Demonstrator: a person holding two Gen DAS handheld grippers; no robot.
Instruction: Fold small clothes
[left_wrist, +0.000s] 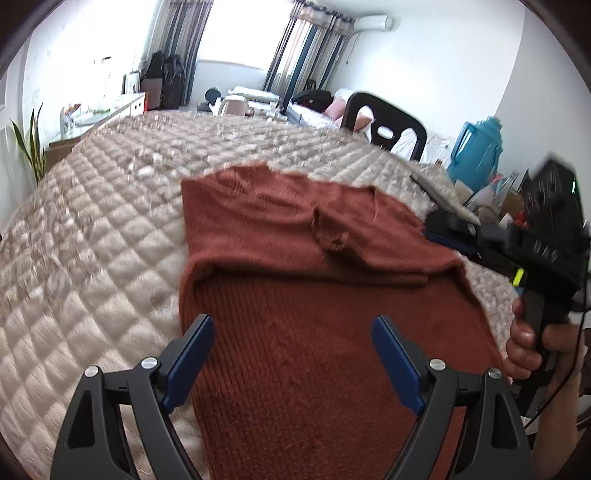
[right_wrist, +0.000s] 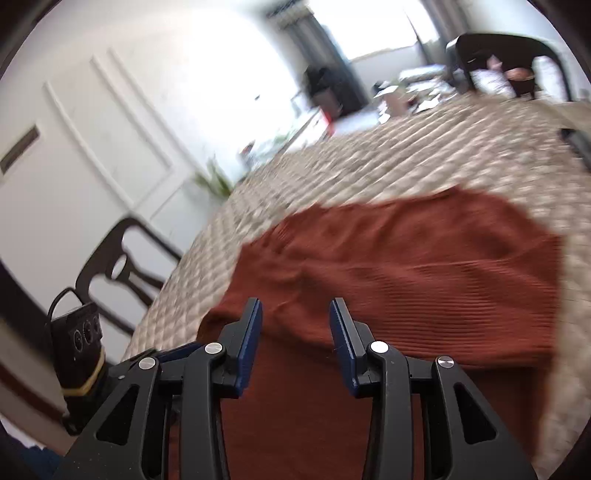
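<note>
In the left wrist view, we see our left gripper (left_wrist: 293, 354) at the bottom of the frame, its 2 blue-padded fingers (left_wrist: 192, 360) spread wide apart with nothing between them. Beneath and ahead of it lies the rust-red ribbed knit sweater (left_wrist: 314, 295), filling the centre and lower middle of the frame on the beige quilted bedspread (left_wrist: 92, 240). The sweater's upper part is folded over onto the lower part, leaving a layered edge across the middle of the frame. At the right edge, our right gripper (left_wrist: 448, 229) reaches in from the side, a hand (left_wrist: 524, 343) wrapped on its black handle; its fingertips sit at the sweater's right edge, and from here we cannot tell how they stand. Behind it, in the upper right, stand a black plastic chair (left_wrist: 388, 122) and a teal jug (left_wrist: 476, 147).

In the right wrist view, which is motion-blurred, the right gripper (right_wrist: 295, 332) sits at the bottom centre, its 2 blue pads (right_wrist: 249, 343) parted with a clear gap and gripping nothing. The sweater (right_wrist: 406, 277) spreads across the centre and right of the frame below the fingers, on the bedspread (right_wrist: 369, 158). At lower left a black box with round sockets (right_wrist: 79, 332) shows, and above it a dark chair back (right_wrist: 118, 266) against the white panelled wall (right_wrist: 92, 147).
</note>
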